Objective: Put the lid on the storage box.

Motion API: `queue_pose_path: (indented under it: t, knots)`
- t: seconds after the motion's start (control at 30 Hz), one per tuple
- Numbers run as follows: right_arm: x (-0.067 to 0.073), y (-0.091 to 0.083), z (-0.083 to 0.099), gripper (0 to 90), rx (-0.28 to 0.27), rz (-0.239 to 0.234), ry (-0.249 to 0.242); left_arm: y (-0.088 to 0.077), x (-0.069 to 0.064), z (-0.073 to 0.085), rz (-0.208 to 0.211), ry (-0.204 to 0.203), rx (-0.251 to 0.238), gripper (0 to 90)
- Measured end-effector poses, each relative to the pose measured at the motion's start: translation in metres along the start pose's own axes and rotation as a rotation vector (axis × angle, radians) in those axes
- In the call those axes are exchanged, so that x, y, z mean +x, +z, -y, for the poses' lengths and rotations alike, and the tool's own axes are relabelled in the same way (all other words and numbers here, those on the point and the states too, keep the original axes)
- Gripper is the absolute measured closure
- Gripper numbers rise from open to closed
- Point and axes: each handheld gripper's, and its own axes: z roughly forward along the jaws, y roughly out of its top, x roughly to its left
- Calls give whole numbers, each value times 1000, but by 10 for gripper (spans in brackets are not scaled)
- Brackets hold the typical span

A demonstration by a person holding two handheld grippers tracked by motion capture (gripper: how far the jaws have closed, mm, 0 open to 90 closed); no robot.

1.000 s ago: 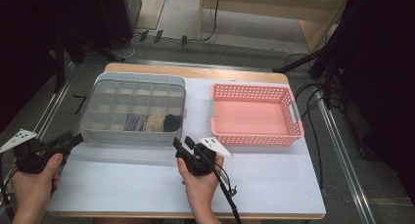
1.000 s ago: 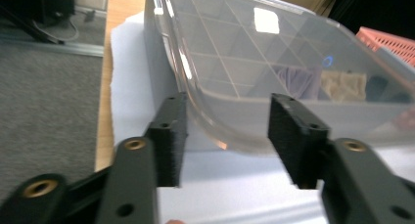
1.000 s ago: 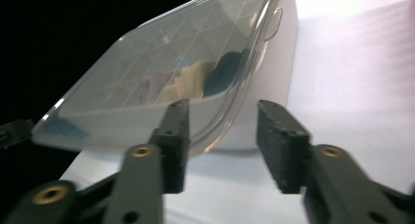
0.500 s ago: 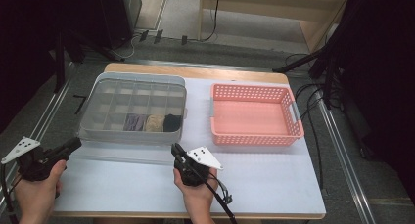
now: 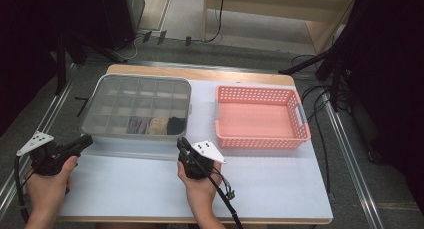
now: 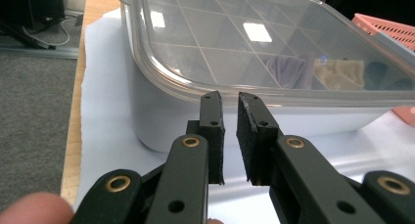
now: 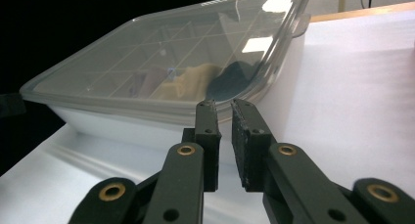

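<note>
Hiding the socks point(image 5: 154, 125) in blur, the lidded box point(image 5: 135, 91) stands unmoved; both left gripper point(image 5: 84, 142) and right gripper point(image 5: 181, 143) jaws have just narrowed to a slit, nothing between.

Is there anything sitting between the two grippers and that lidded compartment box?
Nothing visible. The left gripper and right gripper both face the near side of the compartment box across bare white table cover, jaws nearly closed with nothing between them.

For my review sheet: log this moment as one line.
left gripper: nearly shut, empty, near lidded box | right gripper: same | lid on | pink basket: empty
</note>
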Motion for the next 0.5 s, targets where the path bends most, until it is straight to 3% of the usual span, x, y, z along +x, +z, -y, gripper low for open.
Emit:
queue_pose_path:
  t: [0.5]
  knots:
    - [-10,8,-9,800,15,25,-3,4,3,-2,-4,-10,-3,777]
